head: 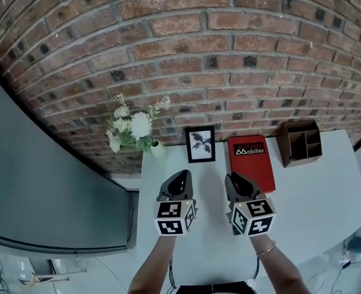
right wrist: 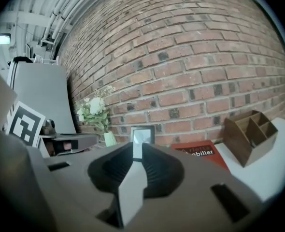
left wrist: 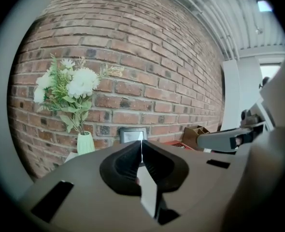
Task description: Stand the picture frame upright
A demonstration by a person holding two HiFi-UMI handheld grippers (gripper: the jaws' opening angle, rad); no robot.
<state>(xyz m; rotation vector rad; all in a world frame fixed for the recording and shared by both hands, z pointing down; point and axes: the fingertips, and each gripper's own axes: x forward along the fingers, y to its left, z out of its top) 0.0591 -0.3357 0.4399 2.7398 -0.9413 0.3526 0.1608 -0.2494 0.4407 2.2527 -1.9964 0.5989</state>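
The black picture frame [head: 200, 144] with a leaf print stands upright at the back of the white table [head: 318, 204], against the brick wall. It also shows straight ahead in the left gripper view [left wrist: 133, 135] and in the right gripper view [right wrist: 142, 135]. My left gripper [head: 182, 175] hovers in front of the frame and a little to its left, apart from it, with its jaws together and nothing between them [left wrist: 141, 143]. My right gripper [head: 232, 177] is level with it on the right, over the book's near corner. Its jaws [right wrist: 137, 146] stand a narrow gap apart and hold nothing.
A pale green vase of white flowers [head: 134, 130] stands left of the frame. A red book [head: 251, 161] lies flat to its right, and a brown wooden desk organizer [head: 300, 143] sits beyond that. A grey panel [head: 40, 188] borders the table's left edge.
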